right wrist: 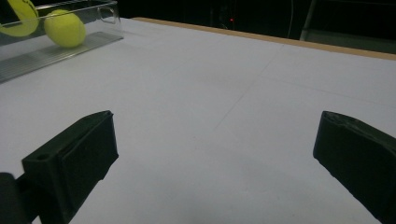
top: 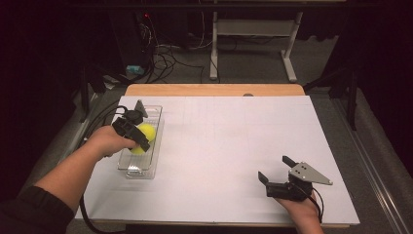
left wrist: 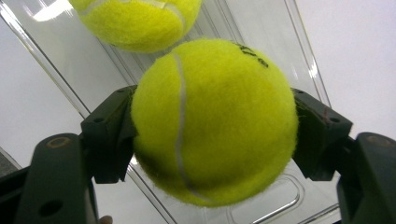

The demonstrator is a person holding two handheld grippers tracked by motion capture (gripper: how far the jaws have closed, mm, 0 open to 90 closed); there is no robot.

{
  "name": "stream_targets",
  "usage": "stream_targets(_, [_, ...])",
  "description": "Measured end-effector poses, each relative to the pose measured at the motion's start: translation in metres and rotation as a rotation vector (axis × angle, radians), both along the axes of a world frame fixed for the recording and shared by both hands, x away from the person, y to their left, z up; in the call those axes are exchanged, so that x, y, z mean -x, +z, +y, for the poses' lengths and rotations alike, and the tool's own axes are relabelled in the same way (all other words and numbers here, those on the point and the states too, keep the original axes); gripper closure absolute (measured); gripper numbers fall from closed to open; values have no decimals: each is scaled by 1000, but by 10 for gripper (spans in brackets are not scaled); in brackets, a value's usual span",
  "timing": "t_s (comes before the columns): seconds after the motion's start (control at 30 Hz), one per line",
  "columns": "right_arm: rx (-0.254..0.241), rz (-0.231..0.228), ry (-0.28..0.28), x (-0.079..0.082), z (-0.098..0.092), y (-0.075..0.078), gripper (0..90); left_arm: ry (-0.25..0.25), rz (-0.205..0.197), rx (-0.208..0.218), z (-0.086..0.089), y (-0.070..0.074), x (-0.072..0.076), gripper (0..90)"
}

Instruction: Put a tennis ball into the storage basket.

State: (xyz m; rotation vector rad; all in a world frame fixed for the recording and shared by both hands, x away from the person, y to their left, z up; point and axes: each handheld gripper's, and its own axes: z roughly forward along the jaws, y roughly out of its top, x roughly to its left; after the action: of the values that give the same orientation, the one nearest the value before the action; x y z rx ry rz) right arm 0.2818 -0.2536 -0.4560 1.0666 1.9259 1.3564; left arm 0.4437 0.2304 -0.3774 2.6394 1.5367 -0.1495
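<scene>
L claw [left wrist: 212, 135] is clamped on the tennis ball [left wrist: 215, 122], pads biting both sides across its middle. Ball sits dead ahead between the jaws, over the clear tray [left wrist: 280, 56]. 2nd ball [left wrist: 137, 21] lies just beyond the held one, further along the claw's line, on the tray floor. Can't tell if the two touch.

Key relation imo: tray's long axis runs away from your L claw, walls close on either side of it, so any move w/ the ball has to go straight up or along that axis, not sideways.

R claw [right wrist: 215, 158] is wide apart, nothing between the jaws, resting on the bench [top: 234, 141] well away from the tray. From the R claw, tray + balls lie far off ahead-left. L hand is the nearer by far.

Materials: balls are fuzzy yellow felt, round, white seam, some give under the pads. Tray is thin rigid clear plastic, glossy, looks light, prob slides if nudged. Bench top is matte white sheet, flat.
</scene>
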Motion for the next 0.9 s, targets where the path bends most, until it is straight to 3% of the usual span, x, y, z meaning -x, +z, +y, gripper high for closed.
stream_targets(0.33, [1,0,0,0,0,0,0,-9,-13,3,-1,0,0,263])
stream_targets(0.37, [5,-1,1,0,0,0,0,-14,-27,-3,-1,2,0,245])
stream_targets(0.4, [1,1,0,0,1,0,0,-13,-45,-2,-2,4,1,167])
stream_targets(0.47, [1,4,2,0,1,1,0,-7,-66,35,-2,10,2,77])
stream_targets(0.57, [7,3,5,0,1,0,0,-14,-66,31,-4,14,3,7])
stream_targets(0.9, [3,2,2,0,1,1,0,-14,-70,27,-7,16,4,7])
